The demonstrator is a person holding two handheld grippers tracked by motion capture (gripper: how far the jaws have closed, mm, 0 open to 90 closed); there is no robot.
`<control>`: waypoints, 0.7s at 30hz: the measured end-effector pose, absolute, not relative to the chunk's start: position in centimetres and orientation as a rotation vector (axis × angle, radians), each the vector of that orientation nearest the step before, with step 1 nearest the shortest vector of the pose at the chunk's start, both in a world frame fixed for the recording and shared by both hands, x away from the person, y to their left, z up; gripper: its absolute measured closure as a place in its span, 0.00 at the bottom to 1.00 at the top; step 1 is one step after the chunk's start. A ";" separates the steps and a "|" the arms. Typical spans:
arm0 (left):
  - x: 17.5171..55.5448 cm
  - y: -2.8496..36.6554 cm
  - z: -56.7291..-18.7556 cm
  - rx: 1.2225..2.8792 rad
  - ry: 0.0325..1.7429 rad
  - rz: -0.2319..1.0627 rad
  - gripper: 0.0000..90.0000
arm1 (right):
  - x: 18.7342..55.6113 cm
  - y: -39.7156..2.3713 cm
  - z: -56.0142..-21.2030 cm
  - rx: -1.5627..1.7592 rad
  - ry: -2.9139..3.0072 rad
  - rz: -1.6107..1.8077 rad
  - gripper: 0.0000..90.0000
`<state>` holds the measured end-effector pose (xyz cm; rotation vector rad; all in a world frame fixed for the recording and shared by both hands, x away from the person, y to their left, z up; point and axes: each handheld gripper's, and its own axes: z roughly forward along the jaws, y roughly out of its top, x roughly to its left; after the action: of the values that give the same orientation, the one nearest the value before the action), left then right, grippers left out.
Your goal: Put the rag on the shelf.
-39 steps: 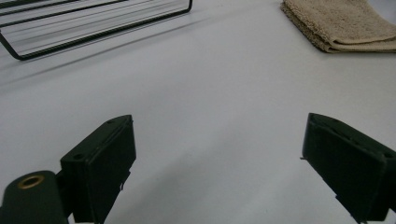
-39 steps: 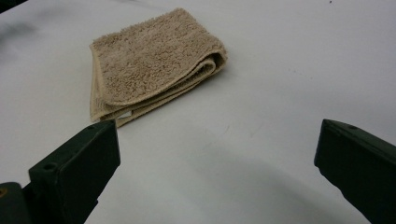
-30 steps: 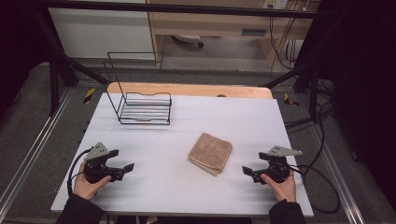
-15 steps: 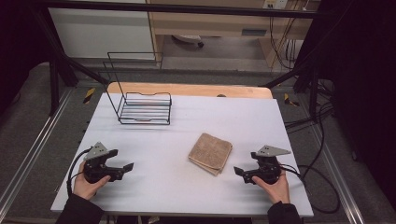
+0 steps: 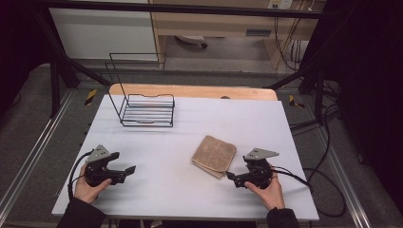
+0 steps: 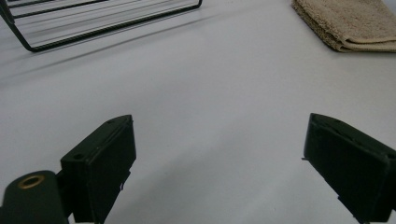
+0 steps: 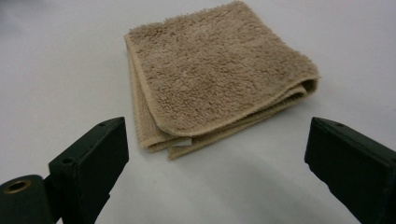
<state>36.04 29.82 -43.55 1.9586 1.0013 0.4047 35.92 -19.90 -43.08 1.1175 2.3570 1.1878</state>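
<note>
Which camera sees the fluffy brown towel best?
The right gripper view: the folded towel is close and whole, its layers and fuzzy loops clear. The high view shows it small on the table. The left gripper view catches one corner.

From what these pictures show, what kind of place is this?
Probably a lab bench for recording handling demonstrations. A white table stands inside a black frame, loose cables lie on the floor, and a person holds the right gripper near a folded towel.
</note>
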 end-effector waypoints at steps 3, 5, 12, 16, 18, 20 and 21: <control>36.0 29.9 -43.5 1.959 1.003 0.408 0.10 | 36.1 -19.0 -43.1 1.097 2.377 1.179 0.10; 36.0 29.9 -43.6 1.957 1.006 0.408 0.10 | 36.2 -18.4 -43.0 1.078 2.394 1.157 0.13; 36.0 29.9 -43.6 1.957 1.007 0.405 0.11 | 36.3 -16.7 -43.0 1.011 2.437 1.121 0.28; 36.0 29.9 -43.6 1.957 1.007 0.406 0.11 | 36.5 -15.5 -43.3 0.967 2.479 1.068 0.37; 36.0 29.9 -43.6 1.956 1.007 0.405 0.11 | 36.6 -15.0 -43.6 0.959 2.502 1.050 0.40; 36.0 29.9 -43.6 1.957 1.006 0.405 0.11 | 36.9 -14.7 -43.9 0.948 2.511 1.016 0.45; 36.0 29.9 -43.6 1.957 1.006 0.404 0.11 | 37.0 -14.6 -44.0 0.946 2.517 1.004 0.47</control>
<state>36.02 29.87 -43.59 1.9568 1.0062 0.4040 37.03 -14.62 -44.02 0.9457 2.5175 1.0041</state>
